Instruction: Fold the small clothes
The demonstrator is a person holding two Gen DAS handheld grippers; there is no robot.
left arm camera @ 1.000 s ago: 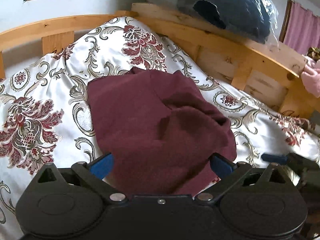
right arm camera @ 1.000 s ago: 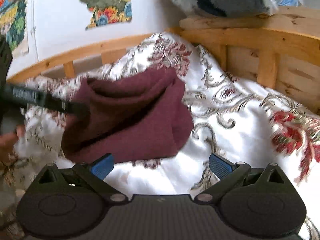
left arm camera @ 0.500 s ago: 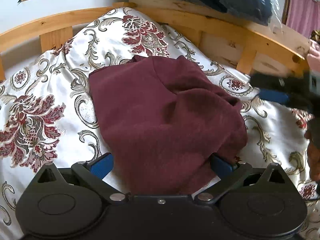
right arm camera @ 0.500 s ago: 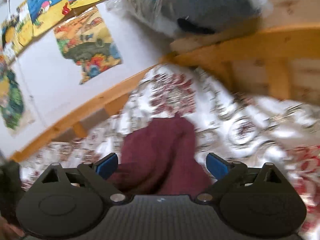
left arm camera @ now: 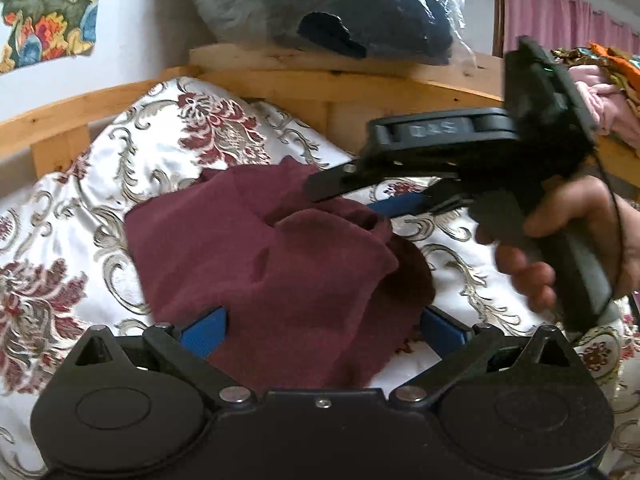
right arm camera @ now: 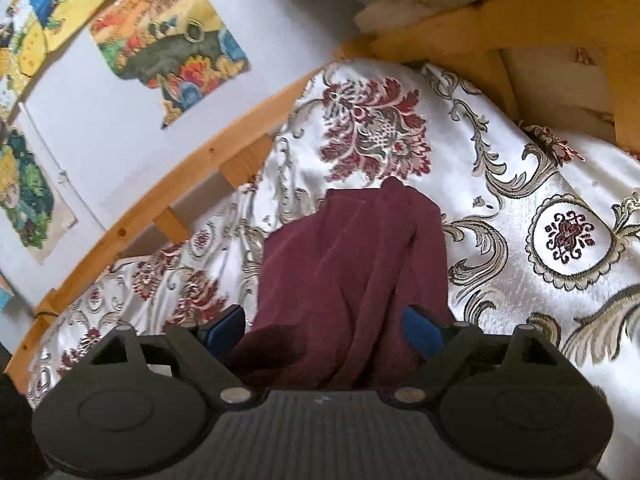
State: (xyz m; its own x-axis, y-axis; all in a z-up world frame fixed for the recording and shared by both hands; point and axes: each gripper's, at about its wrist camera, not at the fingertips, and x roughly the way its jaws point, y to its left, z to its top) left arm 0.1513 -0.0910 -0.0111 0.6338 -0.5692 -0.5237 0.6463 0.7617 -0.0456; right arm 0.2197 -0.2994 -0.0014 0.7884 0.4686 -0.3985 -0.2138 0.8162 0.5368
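Observation:
A small maroon garment (left arm camera: 280, 260) lies crumpled on a white floral bedspread (left arm camera: 72, 240). My left gripper (left arm camera: 320, 328) is open, its blue pads on either side of the garment's near edge. My right gripper (left arm camera: 360, 200) reaches in from the right over the garment's far edge, held by a hand. In the right wrist view the garment (right arm camera: 352, 272) runs between the open blue pads of the right gripper (right arm camera: 324, 330). No pad visibly pinches the cloth.
A wooden bed frame (left arm camera: 360, 84) runs behind the bedspread, with a plastic-wrapped dark bundle (left arm camera: 360, 8) on top. Pink and orange clothes (left arm camera: 600, 92) are piled at the right. Posters (right arm camera: 168, 40) hang on the white wall.
My right gripper has swung in from the right and down onto the garment's far edge. My left gripper has stayed at the near edge. The garment has bunched a little.

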